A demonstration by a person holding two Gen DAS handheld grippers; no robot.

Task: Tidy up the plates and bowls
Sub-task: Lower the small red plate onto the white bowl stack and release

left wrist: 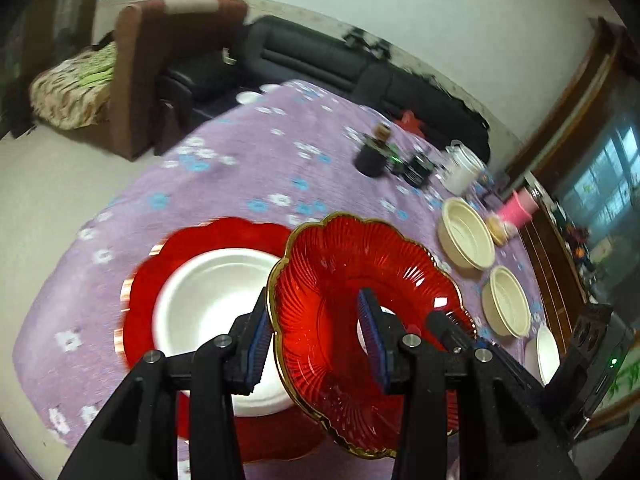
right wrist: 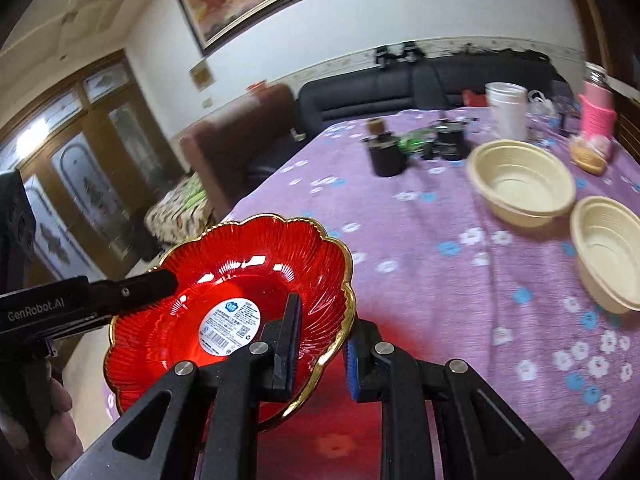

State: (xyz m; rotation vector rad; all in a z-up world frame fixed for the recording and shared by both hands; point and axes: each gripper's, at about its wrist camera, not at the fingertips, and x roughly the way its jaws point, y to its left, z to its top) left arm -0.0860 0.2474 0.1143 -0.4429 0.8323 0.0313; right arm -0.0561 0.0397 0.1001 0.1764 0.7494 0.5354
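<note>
A red glass bowl (left wrist: 344, 304) with a gold scalloped rim is held above the table by both grippers. My left gripper (left wrist: 316, 340) is shut on its left rim, one finger inside and one outside. My right gripper (right wrist: 322, 350) is shut on the opposite rim of the same bowl (right wrist: 224, 300), which has a white label on its base. Below it lies a red plate (left wrist: 144, 280) with a white bowl (left wrist: 212, 304) on it. Two cream bowls (left wrist: 466, 238) (left wrist: 506, 300) stand at the right, and also show in the right wrist view (right wrist: 520, 182) (right wrist: 608, 252).
The table has a purple flowered cloth (right wrist: 440, 280). At its far side stand a black cup (right wrist: 384, 156), a white jar (right wrist: 506, 110), a pink cup (right wrist: 596, 114) and small clutter. A white dish (left wrist: 546, 354) sits at the right edge. A dark sofa (left wrist: 320, 64) is behind.
</note>
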